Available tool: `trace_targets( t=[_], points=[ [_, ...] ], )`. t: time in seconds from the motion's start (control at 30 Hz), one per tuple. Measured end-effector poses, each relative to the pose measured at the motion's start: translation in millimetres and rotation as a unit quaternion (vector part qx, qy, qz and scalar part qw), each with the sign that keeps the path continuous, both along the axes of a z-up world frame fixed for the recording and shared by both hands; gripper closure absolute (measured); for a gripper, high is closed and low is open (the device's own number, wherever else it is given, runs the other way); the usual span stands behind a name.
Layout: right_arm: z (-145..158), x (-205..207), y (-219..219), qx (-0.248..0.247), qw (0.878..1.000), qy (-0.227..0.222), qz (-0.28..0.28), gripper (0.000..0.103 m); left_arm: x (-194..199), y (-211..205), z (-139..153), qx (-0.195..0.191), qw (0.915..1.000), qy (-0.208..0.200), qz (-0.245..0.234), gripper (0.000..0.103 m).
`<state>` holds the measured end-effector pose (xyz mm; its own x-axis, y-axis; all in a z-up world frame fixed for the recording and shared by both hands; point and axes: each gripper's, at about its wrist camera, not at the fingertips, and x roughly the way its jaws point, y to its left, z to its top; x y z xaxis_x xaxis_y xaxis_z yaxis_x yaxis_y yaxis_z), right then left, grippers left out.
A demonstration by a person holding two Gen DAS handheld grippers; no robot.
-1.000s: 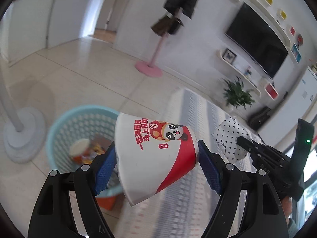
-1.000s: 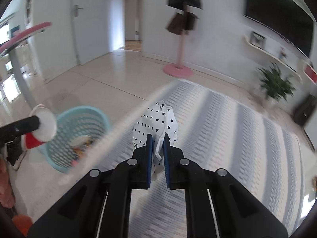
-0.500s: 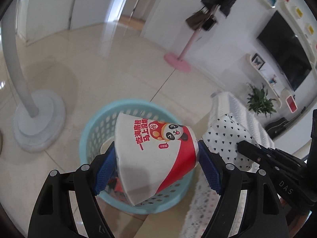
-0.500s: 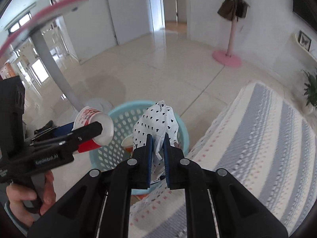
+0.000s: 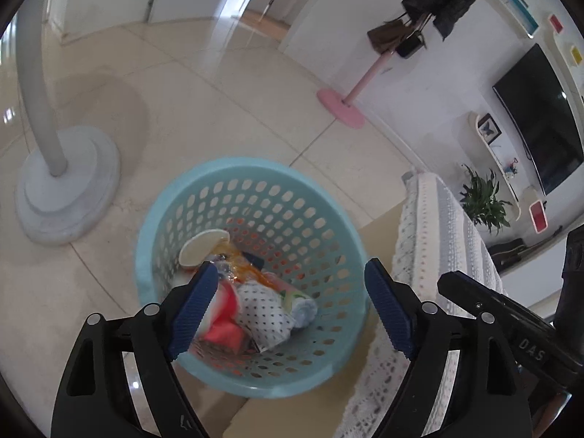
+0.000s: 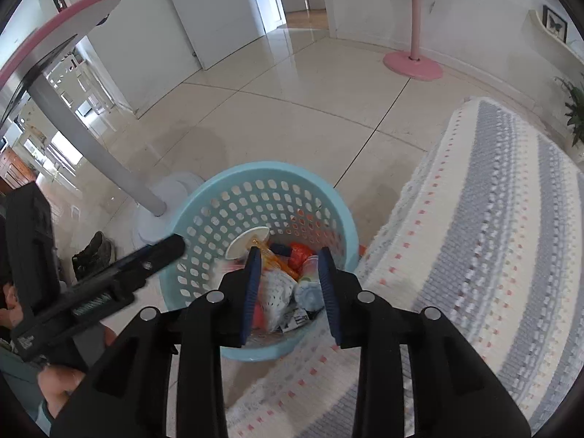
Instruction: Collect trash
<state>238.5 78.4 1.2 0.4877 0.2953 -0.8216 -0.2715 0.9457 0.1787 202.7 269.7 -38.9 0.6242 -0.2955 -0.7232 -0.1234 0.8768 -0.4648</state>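
A light blue perforated basket stands on the floor directly below both grippers. In it lie a red and white paper cup, a black-dotted white wrapper and other scraps. My left gripper hangs over the basket, its jaws wide and still opening, with nothing between them. In the right wrist view the same basket holds the dotted wrapper. My right gripper is above it, jaws opening, pads clear of the wrapper.
A white stand base sits left of the basket on the tiled floor. A striped knitted blanket covers furniture at the right. A pink coat rack base stands farther back. A person's hand holds the left gripper.
Both grippers moved from the blanket to above the basket. The left let go of the paper cup and the right let go of the dotted wrapper; both now lie in the basket.
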Motion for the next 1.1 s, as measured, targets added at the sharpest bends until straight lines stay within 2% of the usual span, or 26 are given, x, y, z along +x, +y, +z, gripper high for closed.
trace_targets(
  t=[0.03, 0.1, 0.13, 0.3, 0.43, 0.5, 0.53, 0.57, 0.6, 0.67, 0.77, 0.87, 0.93, 1.0, 1.1],
  points=[
    [4.3, -4.8, -5.3, 0.001, 1.0, -0.006, 0.0, 0.07, -8.6, -2.5, 9.7, 0.008, 0.9999, -0.012, 0.004, 0.023],
    [16.8, -21.2, -16.4, 0.005, 1.0, -0.028, -0.004, 0.052, -24.4, -11.0, 27.3, 0.02, 0.9991, -0.036, 0.005, 0.023],
    [22.9, -29.1, -22.1, 0.004, 0.999, -0.042, -0.006, 0.05, -31.2, -15.4, 35.7, 0.03, 0.9984, -0.048, 0.004, 0.023],
    [56.1, -70.3, -58.7, 0.013, 0.995, -0.093, -0.026, 0.049, -80.2, -58.3, 86.8, 0.09, 0.9884, -0.122, 0.005, 0.019],
    [76.7, -106.7, -87.8, 0.011, 0.988, -0.146, -0.05, 0.047, -116.9, -95.5, 104.2, 0.123, 0.9791, -0.158, 0.036, 0.019],
    [82.7, -128.8, -103.3, -0.002, 0.979, -0.188, -0.075, 0.045, -133.8, -116.8, 108.2, 0.148, 0.9713, -0.182, 0.04, 0.019],
    [83.9, -143.1, -111.2, -0.025, 0.969, -0.221, -0.102, 0.044, -142.9, -131.0, 109.0, 0.168, 0.9654, -0.196, 0.039, 0.019],
    [83.9, -152.4, -116.1, -0.04, 0.962, -0.24, -0.124, 0.038, -149.5, -143.3, 109.1, 0.18, 0.961, -0.207, 0.033, 0.019],
    [81.4, -164.3, -124.3, -0.047, 0.955, -0.257, -0.14, 0.034, -155.1, -157.8, 105.8, 0.188, 0.9573, -0.218, 0.021, 0.015],
    [69.4, -181.3, -137.7, -0.053, 0.948, -0.272, -0.156, 0.033, -158.0, -174.2, 98.1, 0.191, 0.9569, -0.219, 0.013, 0.014],
    [44.0, -193.1, -149.1, -0.079, 0.941, -0.286, -0.163, 0.033, -164.0, -191.0, 75.0, 0.195, 0.9552, -0.219, 0.038, 0.014],
    [17.7, -190.7, -159.9, -0.083, 0.945, -0.278, -0.153, 0.033, -167.2, -206.4, 52.1, 0.217, 0.9497, -0.22, 0.047, 0.014],
    [5.0, -189.7, -167.2, -0.072, 0.947, -0.271, -0.156, 0.033, -167.9, -214.9, 45.2, 0.245, 0.9403, -0.229, 0.059, 0.014],
    [-5.1, -190.6, -174.6, -0.065, 0.947, -0.267, -0.163, 0.033, -165.5, -220.9, 46.4, 0.262, 0.9363, -0.227, 0.059, 0.014],
    [-17.5, -191.8, -178.1, -0.062, 0.949, -0.261, -0.168, 0.033, -167.4, -221.7, 48.3, 0.259, 0.9353, -0.233, 0.062, 0.008]
  ],
)
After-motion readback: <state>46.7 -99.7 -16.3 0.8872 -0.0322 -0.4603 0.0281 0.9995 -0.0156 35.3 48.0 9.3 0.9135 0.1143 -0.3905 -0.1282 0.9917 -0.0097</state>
